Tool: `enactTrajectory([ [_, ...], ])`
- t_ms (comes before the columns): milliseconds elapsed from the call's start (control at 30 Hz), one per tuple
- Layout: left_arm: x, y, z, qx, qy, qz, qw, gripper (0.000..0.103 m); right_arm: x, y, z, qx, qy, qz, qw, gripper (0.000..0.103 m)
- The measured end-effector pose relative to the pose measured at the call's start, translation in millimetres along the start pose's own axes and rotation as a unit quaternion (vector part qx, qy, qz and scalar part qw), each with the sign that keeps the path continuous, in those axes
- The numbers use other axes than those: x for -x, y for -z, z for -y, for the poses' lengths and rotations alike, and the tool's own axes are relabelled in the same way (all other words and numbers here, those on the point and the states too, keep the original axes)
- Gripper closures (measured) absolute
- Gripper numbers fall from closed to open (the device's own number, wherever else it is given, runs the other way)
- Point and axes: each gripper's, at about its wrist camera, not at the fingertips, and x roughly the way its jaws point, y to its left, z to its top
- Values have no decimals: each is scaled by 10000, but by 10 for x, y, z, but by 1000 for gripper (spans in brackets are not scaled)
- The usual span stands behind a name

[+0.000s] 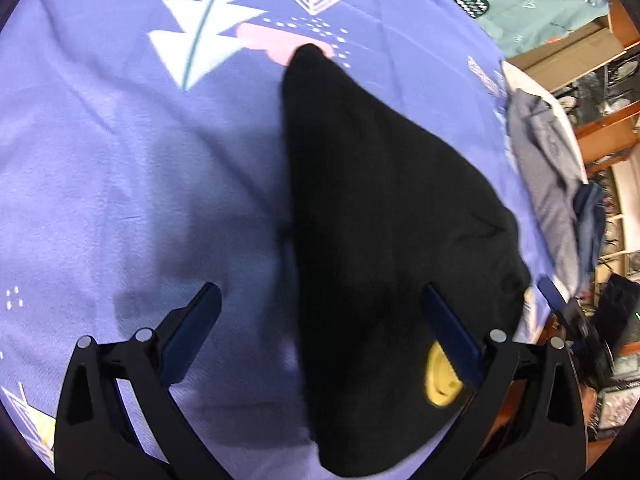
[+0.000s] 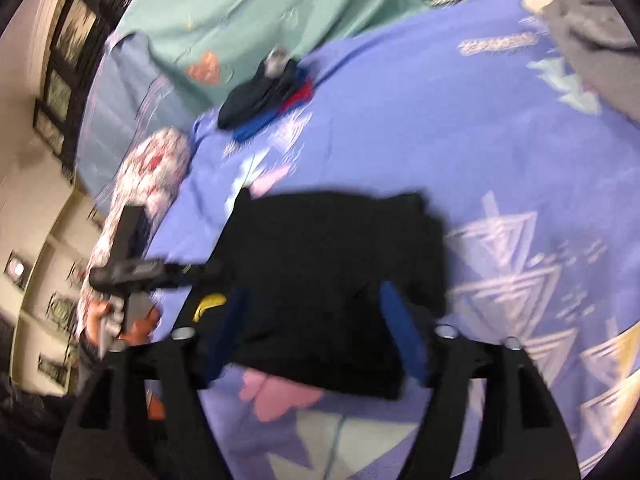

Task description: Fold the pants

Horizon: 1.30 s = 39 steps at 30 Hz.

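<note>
Black pants (image 1: 384,216) lay folded on the purple printed bedsheet (image 1: 120,160). Left gripper (image 1: 320,320) stood wide open above the pants' edge, gripping nothing. Right gripper (image 2: 312,320) also spread wide over the pants, pads not pressing. Yellow patch (image 1: 440,376) on the pants near the left gripper; no writing legible.
</note>
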Motion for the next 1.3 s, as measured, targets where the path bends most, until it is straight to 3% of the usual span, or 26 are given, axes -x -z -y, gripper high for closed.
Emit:
enactTrajectory([
  [133,-93,21,-66,245,350,-361,9984,2,-103,-31,298,-578,-4,-260,9980,29],
  [300,-182,-4,44,58,473,-464,9978,5,-446,10,429,-879,-187,-702,9935,29],
  [467,-337,-92,291,-474,151,-502,9975,13,-678,-26,478,-967,-359,-878,9908,25],
  [500,-342,-106,332,-549,96,-492,9972,18,-699,-44,464,-915,-357,-904,9910,25],
  [533,-368,-126,407,-710,145,-507,9961,44,-753,-70,420,-822,-312,-942,9917,25],
  [633,-382,-138,490,-1012,-147,-334,9942,51,-825,-97,281,-497,-50,-952,9942,33],
  [700,-350,-127,456,-982,-74,-242,9948,56,-833,-83,227,-326,204,-884,9953,45],
  [800,-165,-101,428,-976,63,-1,9952,72,-737,-82,154,-249,131,-720,9970,57],
  [967,237,-128,615,-1312,328,438,9898,79,-512,-363,-365,381,-424,-309,9979,59],
  [1100,647,-346,627,-1440,233,1128,9829,79,-621,-684,-765,917,-495,-183,9944,59],
  [1300,1029,-1080,217,-1218,-95,1893,9743,80,-1099,-1329,-1187,1622,-457,204,9855,59],
])
